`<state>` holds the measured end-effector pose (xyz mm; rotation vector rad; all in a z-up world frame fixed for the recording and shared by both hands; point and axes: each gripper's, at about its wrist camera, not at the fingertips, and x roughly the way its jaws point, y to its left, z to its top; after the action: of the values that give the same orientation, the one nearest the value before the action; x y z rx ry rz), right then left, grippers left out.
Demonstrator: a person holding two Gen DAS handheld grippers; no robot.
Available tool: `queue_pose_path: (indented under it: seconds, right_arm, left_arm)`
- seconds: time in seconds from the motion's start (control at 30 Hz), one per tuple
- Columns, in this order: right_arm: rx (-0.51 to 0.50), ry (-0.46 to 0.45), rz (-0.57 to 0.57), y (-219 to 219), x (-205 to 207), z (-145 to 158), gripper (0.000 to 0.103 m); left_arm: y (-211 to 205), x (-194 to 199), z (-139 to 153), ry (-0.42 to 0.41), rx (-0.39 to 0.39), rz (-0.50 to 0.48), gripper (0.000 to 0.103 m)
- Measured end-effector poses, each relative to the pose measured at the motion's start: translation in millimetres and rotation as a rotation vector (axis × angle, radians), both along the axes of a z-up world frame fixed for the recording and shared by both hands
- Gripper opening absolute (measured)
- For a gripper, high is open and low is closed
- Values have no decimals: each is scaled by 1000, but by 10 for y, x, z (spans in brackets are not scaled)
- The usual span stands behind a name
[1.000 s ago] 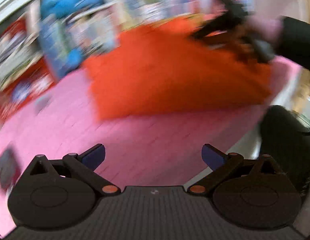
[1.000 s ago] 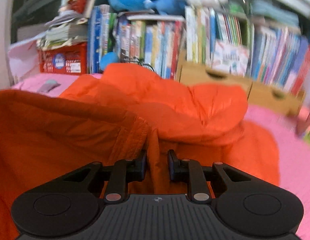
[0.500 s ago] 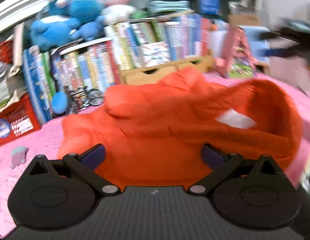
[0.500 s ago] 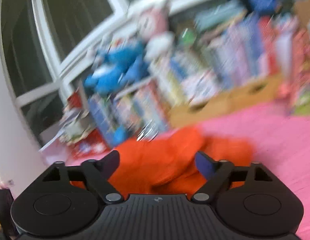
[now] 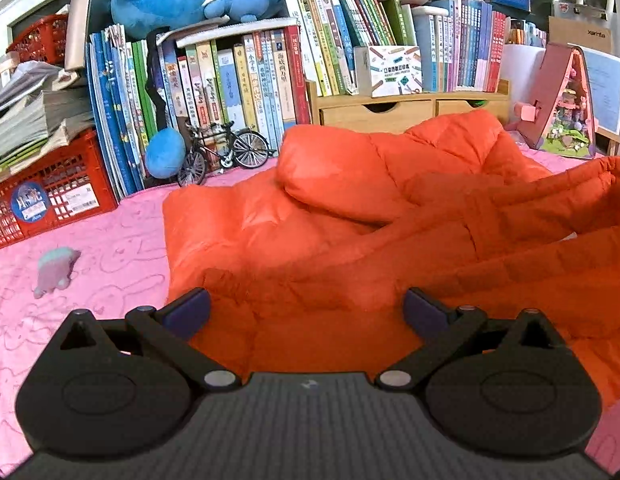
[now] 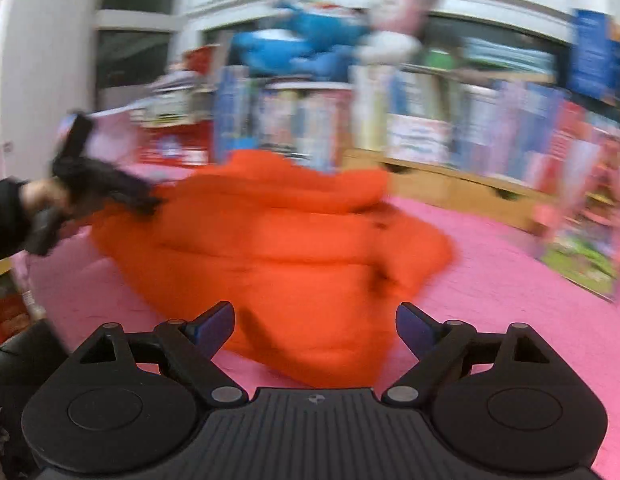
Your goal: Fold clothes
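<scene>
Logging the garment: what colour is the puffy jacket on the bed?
Bright orange jacket; clearest in the left wrist view.

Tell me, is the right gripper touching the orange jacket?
Apart. In the right wrist view the right gripper is open, its jaws having just opened, with pink bedding showing between its fingertips and the jacket.

An orange quilted puffer jacket (image 5: 350, 220) lies rumpled and partly folded on the pink surface (image 5: 109, 248), puffy hood bunched at the far end.
</scene>
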<state>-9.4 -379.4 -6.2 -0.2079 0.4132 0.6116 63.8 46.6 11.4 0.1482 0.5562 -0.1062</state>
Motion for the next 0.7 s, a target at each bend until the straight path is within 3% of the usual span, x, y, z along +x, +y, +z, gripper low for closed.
queue_pose_path:
  seconds: [0.07, 0.1, 0.13, 0.17, 0.37, 0.5, 0.67, 0.7]
  right_arm:
    - [-26, -27, -25, 182, 102, -22, 83]
    - [-30, -33, -49, 243, 174, -29, 70]
    - [-35, -40, -73, 304, 246, -35, 48]
    - [-11, -17, -97, 328, 368, -29, 41]
    - [72, 133, -267, 271, 951, -185, 41]
    - [114, 239, -381, 179, 1098, -451, 46]
    - [157, 189, -348, 141, 954, -433, 50]
    - [184, 178, -330, 117, 931, -399, 56]
  left_arm:
    - [23, -38, 112, -49, 14, 10, 103]
    - [42, -83, 171, -73, 18, 11, 103]
    - [70, -132, 227, -90, 14, 3, 103]
    - [125, -171, 264, -96, -5, -15, 103]
    - [460, -245, 235, -56, -107, -72, 103]
    - [524, -188, 47, -7, -116, -56, 103]
    - [556, -72, -32, -18, -137, -43, 103]
    - [562, -25, -51, -21, -138, -25, 103]
